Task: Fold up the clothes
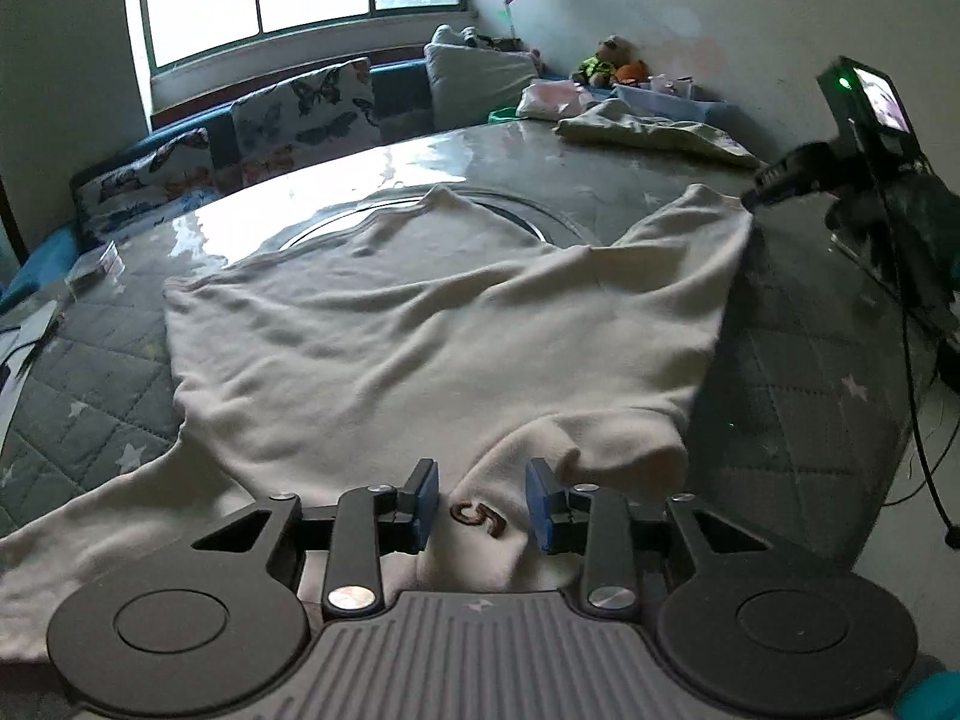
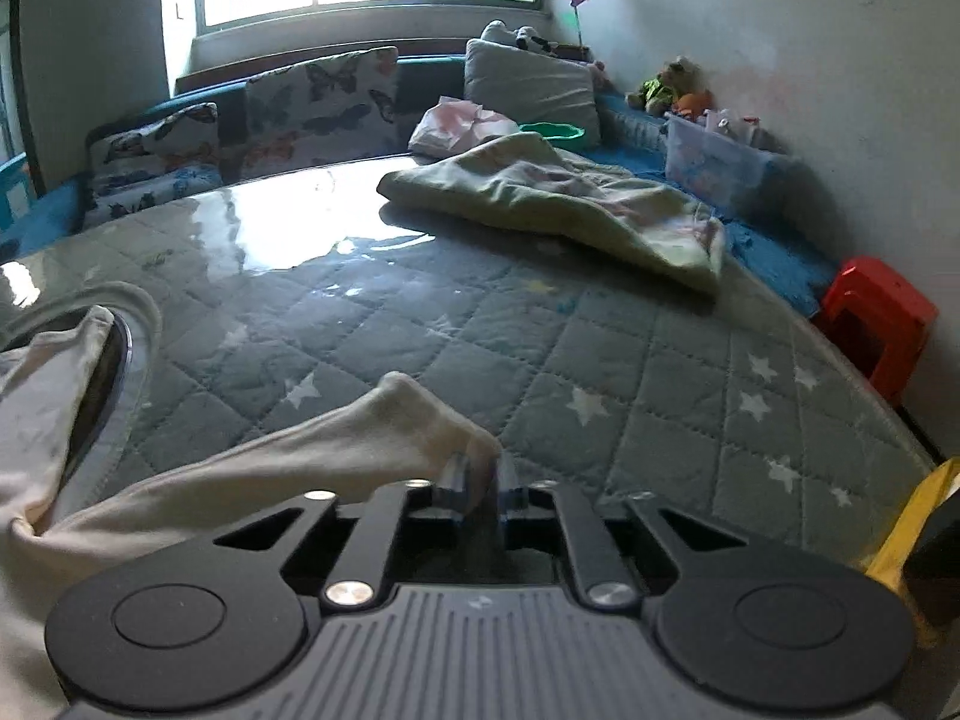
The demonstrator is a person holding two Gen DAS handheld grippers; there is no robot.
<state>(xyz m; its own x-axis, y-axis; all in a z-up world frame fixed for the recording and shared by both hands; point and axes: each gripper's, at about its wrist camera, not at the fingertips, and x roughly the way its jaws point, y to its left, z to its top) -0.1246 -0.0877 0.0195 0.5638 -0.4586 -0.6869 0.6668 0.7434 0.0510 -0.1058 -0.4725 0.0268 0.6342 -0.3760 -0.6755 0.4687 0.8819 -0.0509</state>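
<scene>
A cream long-sleeved top (image 1: 420,324) lies spread on the round quilted table (image 1: 798,396). In the left wrist view my left gripper (image 1: 483,501) is open, its blue pads either side of a raised fold of the top that bears a small brown mark (image 1: 480,519). My right gripper (image 1: 750,195) shows at the far right, holding the top's far corner. In the right wrist view my right gripper (image 2: 483,480) is shut on the cream corner (image 2: 420,420), lifted a little off the table (image 2: 600,360).
A pale green garment (image 2: 558,198) lies crumpled at the table's far side, also in the left wrist view (image 1: 648,129). Butterfly cushions (image 2: 318,102), a grey pillow (image 2: 528,84), a clear box (image 2: 714,162) and a red stool (image 2: 876,312) ring the table. Papers (image 1: 36,312) lie at left.
</scene>
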